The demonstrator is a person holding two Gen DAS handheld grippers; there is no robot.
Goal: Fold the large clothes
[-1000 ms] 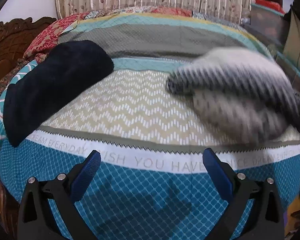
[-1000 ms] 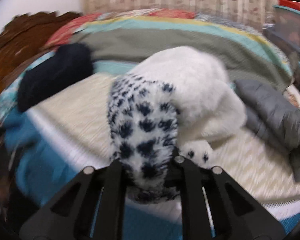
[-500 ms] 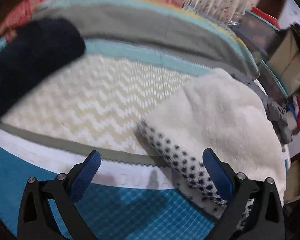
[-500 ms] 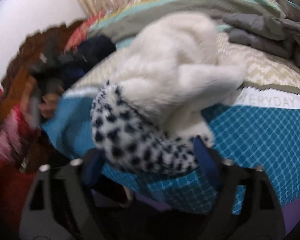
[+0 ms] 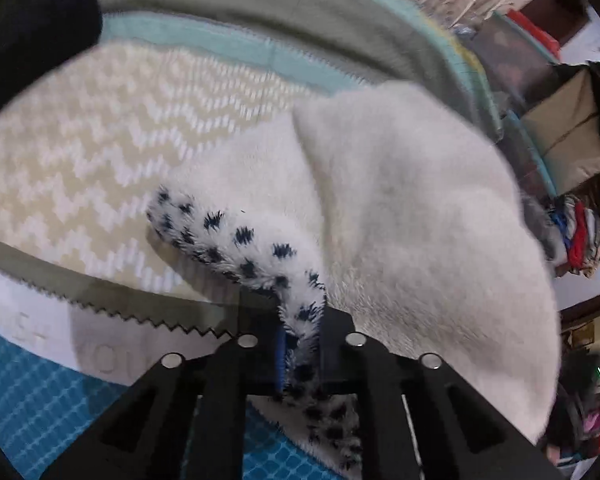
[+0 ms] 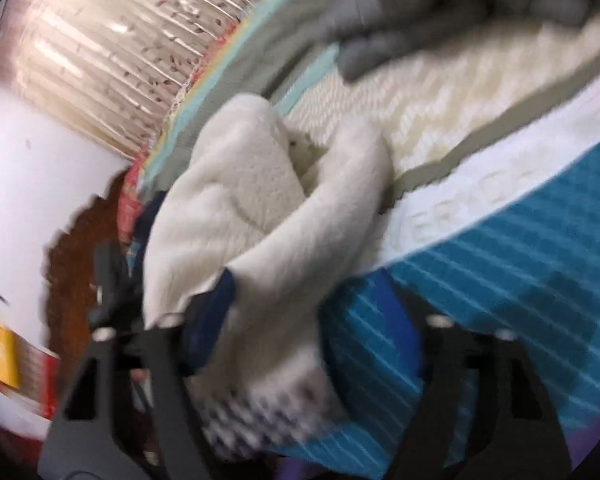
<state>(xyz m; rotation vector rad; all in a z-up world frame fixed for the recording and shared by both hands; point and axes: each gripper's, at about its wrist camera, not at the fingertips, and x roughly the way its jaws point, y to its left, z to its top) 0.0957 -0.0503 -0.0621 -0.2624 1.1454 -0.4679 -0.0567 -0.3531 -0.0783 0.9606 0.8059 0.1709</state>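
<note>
A fluffy white garment [image 5: 412, 208] with a black-spotted edge lies bunched on the bed. My left gripper [image 5: 300, 332] is shut on the spotted edge [image 5: 300, 308] near the bed's front. In the blurred right wrist view the same white garment [image 6: 260, 216] runs between the fingers of my right gripper [image 6: 300, 316]. Its jaws stand wide apart, with the cloth lying loose between them.
The bed has a patterned quilt [image 5: 100, 160] with a teal front band [image 5: 32, 400]. A dark navy folded garment [image 5: 40, 32] lies at the far left. A grey padded garment [image 6: 440, 12] lies at the back. Boxes and piled clothes [image 5: 580, 224] stand right of the bed.
My left gripper moved in and closed on the garment's spotted edge. My right gripper swung toward the left and opened, its jaws now wide around the cloth.
</note>
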